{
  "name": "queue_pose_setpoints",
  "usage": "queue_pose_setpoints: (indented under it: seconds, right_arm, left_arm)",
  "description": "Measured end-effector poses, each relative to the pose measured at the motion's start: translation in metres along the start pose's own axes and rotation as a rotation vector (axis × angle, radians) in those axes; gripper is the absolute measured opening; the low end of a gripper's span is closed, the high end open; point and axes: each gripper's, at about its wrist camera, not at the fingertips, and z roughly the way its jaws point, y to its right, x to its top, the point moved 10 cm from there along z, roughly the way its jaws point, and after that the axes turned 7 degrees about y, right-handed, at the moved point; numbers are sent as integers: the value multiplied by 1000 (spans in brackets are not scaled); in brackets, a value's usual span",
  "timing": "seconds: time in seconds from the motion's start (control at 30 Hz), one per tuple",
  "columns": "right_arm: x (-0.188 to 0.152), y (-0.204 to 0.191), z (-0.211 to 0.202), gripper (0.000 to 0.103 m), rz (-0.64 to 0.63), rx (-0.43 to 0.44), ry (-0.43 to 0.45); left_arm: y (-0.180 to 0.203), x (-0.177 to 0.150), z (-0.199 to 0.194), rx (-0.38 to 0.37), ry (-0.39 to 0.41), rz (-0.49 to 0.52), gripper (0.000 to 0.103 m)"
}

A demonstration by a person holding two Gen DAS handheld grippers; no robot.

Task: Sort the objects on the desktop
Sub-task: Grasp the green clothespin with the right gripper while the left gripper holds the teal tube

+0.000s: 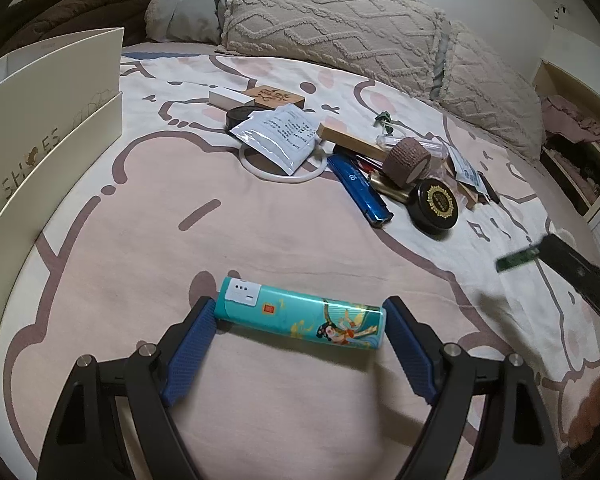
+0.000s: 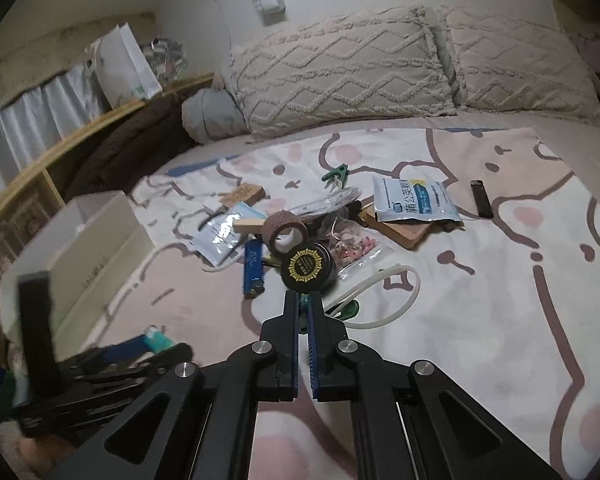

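Two tufted pillows point(image 2: 400, 68) lean against the wall behind a patterned blanket point(image 1: 140, 240).

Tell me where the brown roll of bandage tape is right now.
The brown bandage roll sits in the pile on the bedspread, right of centre in the left wrist view, propped just behind the round black tin and right of the blue harmonica.

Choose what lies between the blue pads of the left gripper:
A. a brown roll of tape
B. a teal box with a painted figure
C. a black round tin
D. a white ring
B: in the left wrist view the teal box lies across the left gripper, its ends at the blue pads.
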Motion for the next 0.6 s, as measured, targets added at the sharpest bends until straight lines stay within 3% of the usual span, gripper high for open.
queue_pose_setpoints:
  seconds: [0.37, 0.6]
  right_arm:
    - [-58, -5, -19, 5, -86, -12, -129]
    - [-79, -2, -31, 5, -172, -57, -150]
  left_arm:
    - [0, -1, 1, 2, 0, 10, 84]
    - [0, -2, 1, 9, 0, 19, 84]
